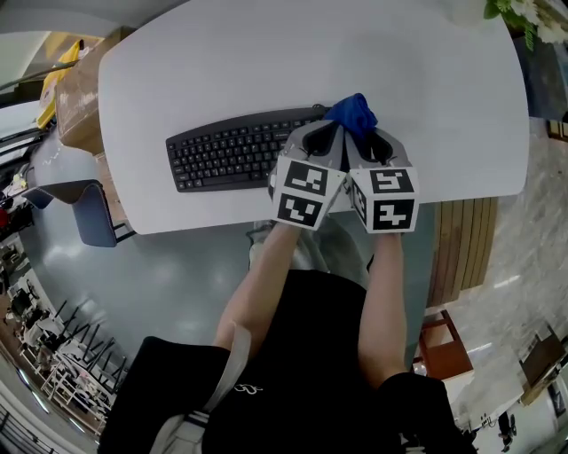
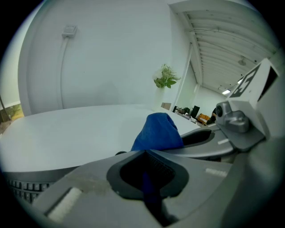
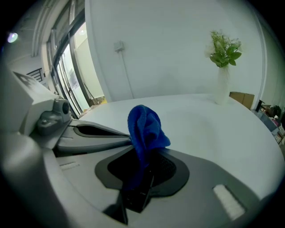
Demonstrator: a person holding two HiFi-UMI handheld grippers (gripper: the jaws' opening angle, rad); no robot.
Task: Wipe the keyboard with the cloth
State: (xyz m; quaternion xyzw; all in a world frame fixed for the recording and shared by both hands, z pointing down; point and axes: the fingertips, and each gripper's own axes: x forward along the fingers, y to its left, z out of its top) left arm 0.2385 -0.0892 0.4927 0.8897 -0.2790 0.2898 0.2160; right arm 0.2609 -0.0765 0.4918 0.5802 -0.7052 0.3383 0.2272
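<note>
A black keyboard (image 1: 229,151) lies on the white table (image 1: 266,62), near its front edge. Just right of it, a bunched blue cloth (image 1: 353,111) is lifted over the keyboard's right end. My left gripper (image 1: 330,131) and right gripper (image 1: 369,135) sit side by side, both shut on the cloth. In the left gripper view the cloth (image 2: 158,130) rises from the closed jaws of the left gripper (image 2: 145,156), and a strip of the keyboard (image 2: 17,188) shows at bottom left. The right gripper view shows the cloth (image 3: 144,127) pinched in the right gripper (image 3: 143,156).
A white vase with a green plant (image 1: 525,12) stands at the table's far right corner, also visible as the plant (image 3: 225,52). A cardboard box (image 1: 76,96) and a grey chair (image 1: 89,209) are left of the table. The person stands at the front edge.
</note>
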